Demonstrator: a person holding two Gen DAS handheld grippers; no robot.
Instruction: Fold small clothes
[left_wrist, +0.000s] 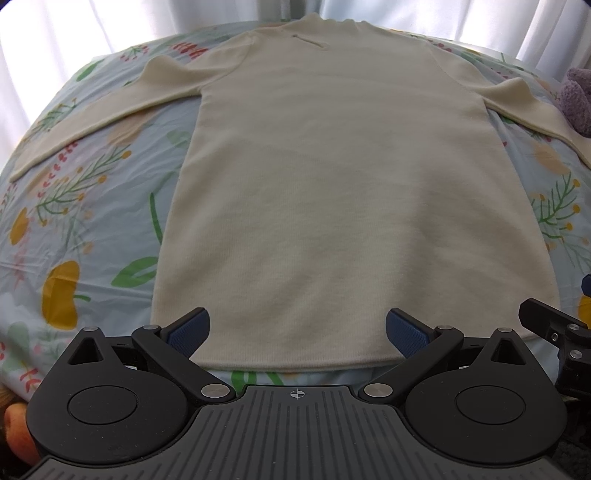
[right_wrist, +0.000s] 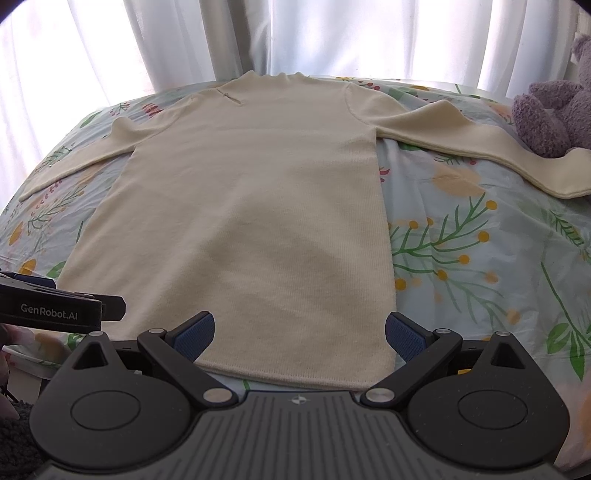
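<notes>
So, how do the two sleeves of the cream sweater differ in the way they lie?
The left sleeve lies alone on the floral sheet; the right sleeve ends beside a purple plush toy, seemingly touching it. The left sleeve has a raised fold near the shoulder and then runs straight; the right sleeve bends more visibly midway. Both are cream, spread out from the body and angled toward the hem, not yet folded.

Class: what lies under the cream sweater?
The cream sweater lies flat on a floral sheet, which shows all around it. Whatever is directly beneath its body is covered.
</notes>
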